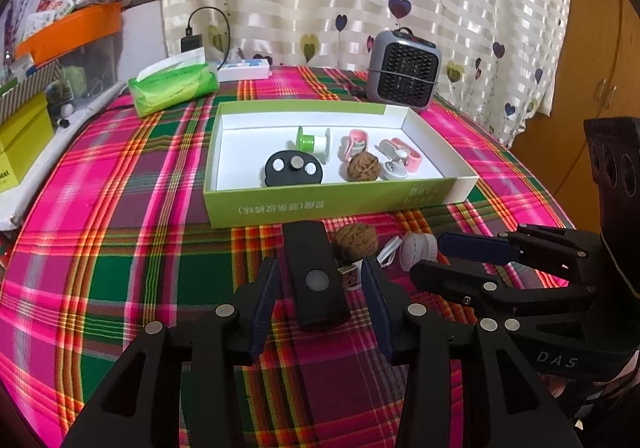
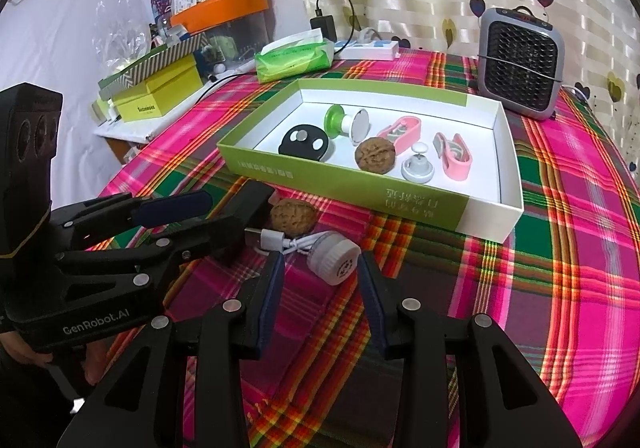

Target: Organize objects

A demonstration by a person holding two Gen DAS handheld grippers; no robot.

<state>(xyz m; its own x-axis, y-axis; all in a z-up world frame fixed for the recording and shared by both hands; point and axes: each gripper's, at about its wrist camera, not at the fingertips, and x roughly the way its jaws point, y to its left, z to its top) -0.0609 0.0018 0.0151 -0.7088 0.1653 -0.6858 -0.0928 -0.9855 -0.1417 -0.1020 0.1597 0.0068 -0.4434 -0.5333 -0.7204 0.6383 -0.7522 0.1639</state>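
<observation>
1. Left gripper (image 1: 320,288): jaws wide. A black bar-shaped block (image 1: 316,276) with a round metal stud lies on the plaid tablecloth (image 1: 120,248) between the fingers; a gap shows on both sides, so the pads are not pressing it.
2. Right gripper (image 2: 320,280): jaws moderately wide, nothing clamped. A white round cap-like piece (image 2: 335,262) lies at its fingertips, closer to the right finger. Contact cannot be told.
3. A white USB cable (image 2: 276,239) runs from the cap toward 10 o'clock, its plug just beside the black block in the right wrist view.
4. Loose walnut (image 2: 294,216) on the cloth at 12 o'clock of the cable, just outside the near wall of the green box (image 2: 348,183).
5. The green box is open with a white interior and sits at 12 o'clock of both grippers. Contents:
   - black round disc (image 2: 304,141) with three pale studs, at the 9 o'clock end
   - green-and-white spool (image 2: 346,121), just beside the disc
   - second walnut (image 2: 375,153), centre
   - grey-white knob on a round base (image 2: 418,167), at 3 o'clock of that walnut
   - two pink clip-like pieces (image 2: 454,157), toward the 3 o'clock end
6. Beyond the box: grey fan heater (image 2: 520,63) at 1 o'clock, green tissue pack (image 2: 294,61) at 11 o'clock, white power strip (image 2: 368,47) behind it.
</observation>
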